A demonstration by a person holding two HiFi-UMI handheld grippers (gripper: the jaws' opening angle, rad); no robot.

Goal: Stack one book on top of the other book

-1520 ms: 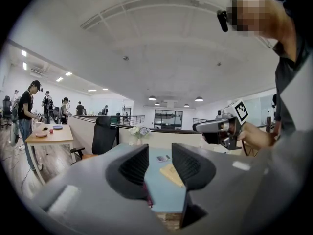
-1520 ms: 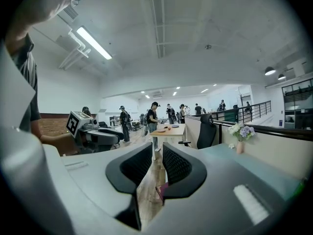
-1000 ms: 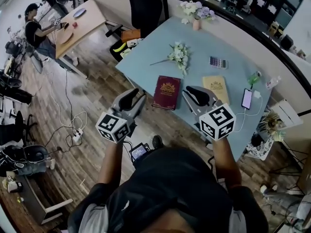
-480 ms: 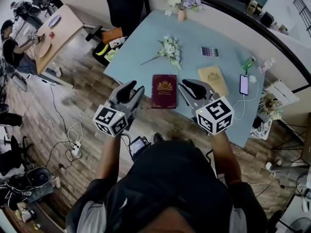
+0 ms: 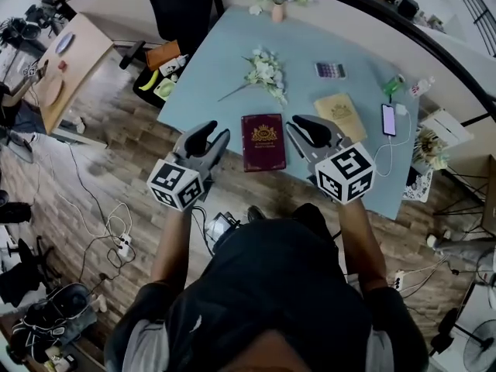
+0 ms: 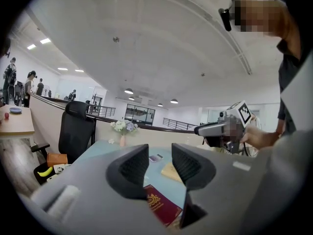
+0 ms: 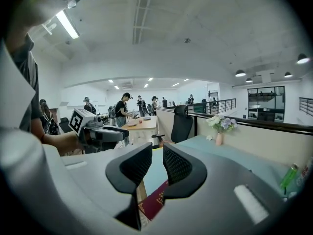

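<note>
as the left tool [image 6: 160,161] is spread and the right tool [image 7: 157,163] pressed together, open the latter before gripping the flat tan book [image 5: 339,116].

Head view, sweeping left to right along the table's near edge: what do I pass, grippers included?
left gripper → maroon book → right gripper → phone. The tan book overlaps the right gripper's span, so it is left out.
</note>
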